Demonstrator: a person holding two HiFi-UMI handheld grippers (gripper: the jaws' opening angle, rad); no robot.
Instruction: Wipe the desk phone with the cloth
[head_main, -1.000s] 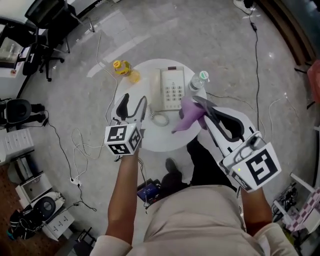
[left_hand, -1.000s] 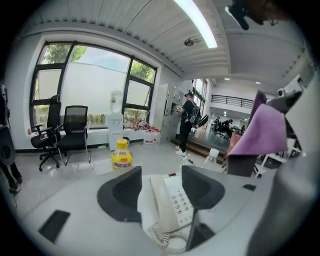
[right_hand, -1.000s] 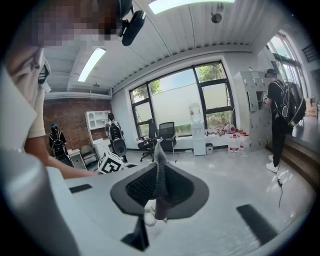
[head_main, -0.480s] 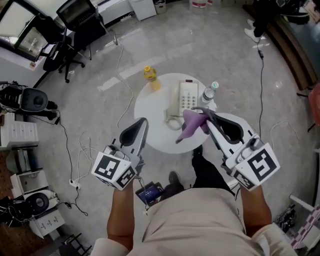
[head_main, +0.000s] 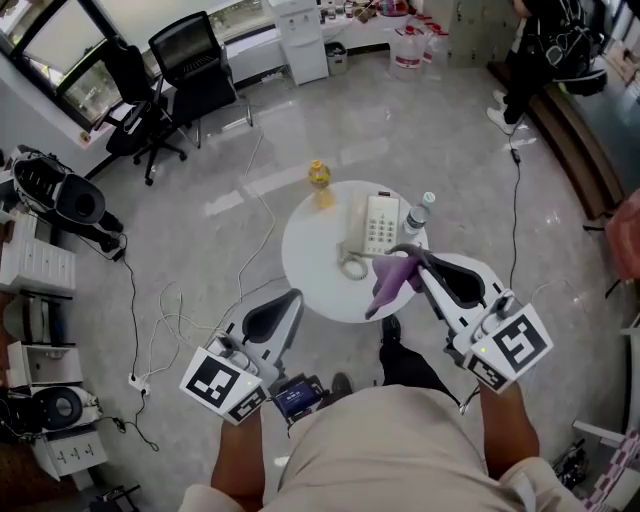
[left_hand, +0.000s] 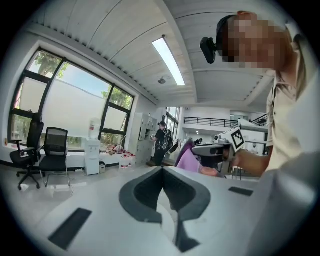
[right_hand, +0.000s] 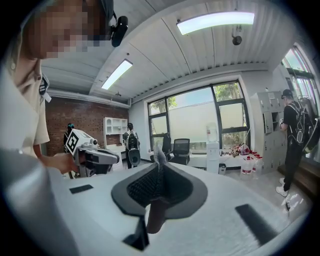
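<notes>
Hanging from the right hand-held gripper (head_main: 410, 256), the purple cloth (head_main: 393, 282) droops in a loose fold in front of the near right rim of the round white worktop (head_main: 310, 250) as the head view shows it; the right gripper view shows those jaws pressed together on the cloth (right_hand: 159, 153), a thin edge of it standing up above them and a strip trailing below; the left hand-held gripper (head_main: 284, 304) has its jaws closed flat on each other with nothing between them, and in the head view it sits off the worktop's near left rim, over the grey floor; the desk phone (head_main: 380, 224) lies flat on the worktop, right of its middle, with its coiled cord (head_main: 352, 266) looped at its near end; a clear bottle (head_main: 414, 217) stands just beside the phone's right edge; both gripper views look out across the room toward windows and office chairs (left_hand: 56, 150) rather than at the worktop; the phone and the cloth are apart.
</notes>
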